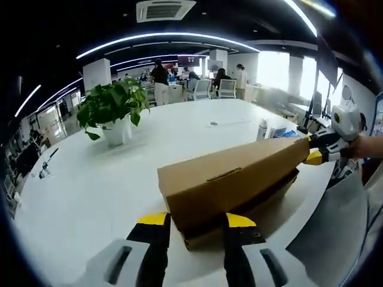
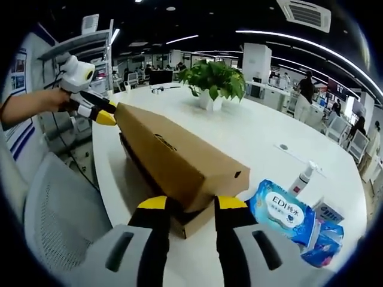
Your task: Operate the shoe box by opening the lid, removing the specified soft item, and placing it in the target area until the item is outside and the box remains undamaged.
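The shoe box (image 1: 230, 182) lies on the white worktop (image 1: 90, 185) near its edge, its lid (image 2: 179, 158) raised slightly above the base, with one gripper at each short end. The left gripper (image 1: 194, 224) and the right gripper (image 2: 185, 206) each have their jaws set apart, one on either side of a lid corner, though whether they press it cannot be told. A potted plant (image 1: 114, 110) stands well behind the box, and a wipes pack (image 2: 281, 212) and a spray bottle (image 2: 302, 178) lie beside it.

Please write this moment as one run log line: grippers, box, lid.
left gripper: at box end | right gripper: at other end | box: on table | lid: partly raised | item: hidden
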Demonstrator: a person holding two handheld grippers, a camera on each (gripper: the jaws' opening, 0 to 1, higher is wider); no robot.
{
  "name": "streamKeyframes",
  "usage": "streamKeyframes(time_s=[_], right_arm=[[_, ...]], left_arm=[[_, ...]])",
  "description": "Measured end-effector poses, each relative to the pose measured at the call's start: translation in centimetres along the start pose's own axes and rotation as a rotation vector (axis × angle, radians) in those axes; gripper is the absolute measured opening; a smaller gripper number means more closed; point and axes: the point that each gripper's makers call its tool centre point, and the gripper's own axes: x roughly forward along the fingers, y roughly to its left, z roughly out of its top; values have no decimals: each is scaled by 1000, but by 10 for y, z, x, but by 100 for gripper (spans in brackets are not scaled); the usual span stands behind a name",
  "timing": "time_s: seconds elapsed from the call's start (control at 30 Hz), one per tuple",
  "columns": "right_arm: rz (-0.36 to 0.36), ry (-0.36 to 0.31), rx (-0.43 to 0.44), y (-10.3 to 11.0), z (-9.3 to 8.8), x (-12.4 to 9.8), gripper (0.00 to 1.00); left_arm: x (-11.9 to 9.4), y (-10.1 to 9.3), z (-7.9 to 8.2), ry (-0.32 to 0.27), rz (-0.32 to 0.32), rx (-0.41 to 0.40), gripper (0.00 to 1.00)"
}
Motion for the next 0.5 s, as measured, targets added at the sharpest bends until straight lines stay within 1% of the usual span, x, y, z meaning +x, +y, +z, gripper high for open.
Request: streamKeyframes(time_s=[0.3, 0.5], right_arm=[[26, 25, 20, 5, -11, 5, 30], [46, 41, 46, 9, -18, 8, 33]], left_arm=[[2, -7, -8, 25, -18, -10, 36], [6, -10, -16, 42, -32, -38, 38]])
